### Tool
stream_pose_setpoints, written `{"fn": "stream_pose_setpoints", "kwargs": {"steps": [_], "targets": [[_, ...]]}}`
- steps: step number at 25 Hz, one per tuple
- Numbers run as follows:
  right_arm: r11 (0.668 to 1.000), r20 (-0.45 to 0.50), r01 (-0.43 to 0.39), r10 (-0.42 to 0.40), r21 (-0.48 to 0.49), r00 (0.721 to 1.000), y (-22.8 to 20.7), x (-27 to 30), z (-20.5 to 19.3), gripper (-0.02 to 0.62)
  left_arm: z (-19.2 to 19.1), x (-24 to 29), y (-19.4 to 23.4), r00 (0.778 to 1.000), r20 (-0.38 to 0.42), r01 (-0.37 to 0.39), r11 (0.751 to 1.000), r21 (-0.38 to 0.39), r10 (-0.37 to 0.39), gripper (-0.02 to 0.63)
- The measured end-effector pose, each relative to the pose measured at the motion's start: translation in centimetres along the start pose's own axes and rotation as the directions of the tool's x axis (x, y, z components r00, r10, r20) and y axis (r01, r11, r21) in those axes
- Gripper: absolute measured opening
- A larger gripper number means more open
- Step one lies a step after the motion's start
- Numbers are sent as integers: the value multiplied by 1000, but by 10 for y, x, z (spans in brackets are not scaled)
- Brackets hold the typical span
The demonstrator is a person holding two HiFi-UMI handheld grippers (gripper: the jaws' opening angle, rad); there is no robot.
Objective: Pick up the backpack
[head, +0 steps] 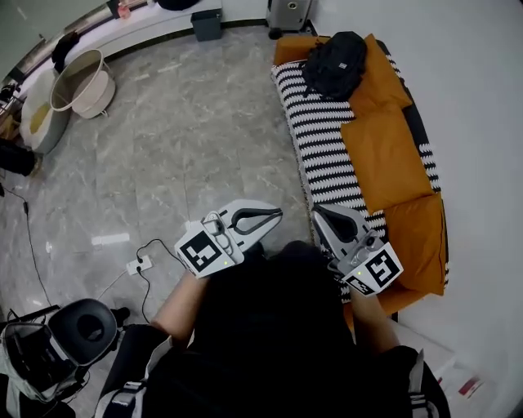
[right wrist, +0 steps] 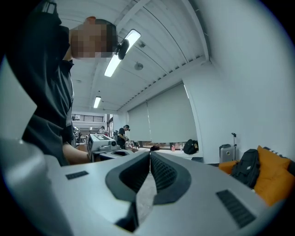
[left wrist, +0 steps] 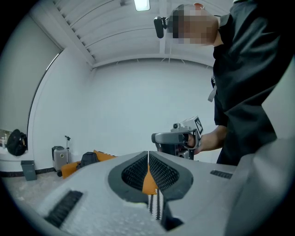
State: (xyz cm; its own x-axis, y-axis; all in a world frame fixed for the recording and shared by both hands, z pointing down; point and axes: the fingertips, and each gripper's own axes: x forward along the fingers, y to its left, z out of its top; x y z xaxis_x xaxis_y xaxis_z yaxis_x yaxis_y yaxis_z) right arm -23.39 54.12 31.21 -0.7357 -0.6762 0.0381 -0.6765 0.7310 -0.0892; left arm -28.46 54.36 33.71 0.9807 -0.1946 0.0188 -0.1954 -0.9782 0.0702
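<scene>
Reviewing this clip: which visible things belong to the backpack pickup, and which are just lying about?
Job: black fabric backpack, orange sofa under it, left tongs, right tongs, both shut.
Lying about: round white basket, white power strip, grey suitcase.

Left gripper, right gripper: jaws together

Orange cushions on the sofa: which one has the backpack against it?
The far-end cushion: the black backpack sits against it. The middle cushion and the nearest cushion are bare.

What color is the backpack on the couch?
Black. The backpack shows best in the head view.
</scene>
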Motion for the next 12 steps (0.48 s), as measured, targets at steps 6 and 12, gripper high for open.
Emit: {"fn": "stream_pose_setpoints", "kwargs": {"steps": [6, 12], "targets": [[999, -32, 34, -33, 12, 999, -26, 20, -5, 26, -9, 2, 32, 1000, 9, 6, 999, -54, -6, 24], [999, -34, 20, -18, 34, 999, -65, 57, -7, 26, -15, 9, 82, 1000, -1, -17, 997, -73, 17, 25]]}}
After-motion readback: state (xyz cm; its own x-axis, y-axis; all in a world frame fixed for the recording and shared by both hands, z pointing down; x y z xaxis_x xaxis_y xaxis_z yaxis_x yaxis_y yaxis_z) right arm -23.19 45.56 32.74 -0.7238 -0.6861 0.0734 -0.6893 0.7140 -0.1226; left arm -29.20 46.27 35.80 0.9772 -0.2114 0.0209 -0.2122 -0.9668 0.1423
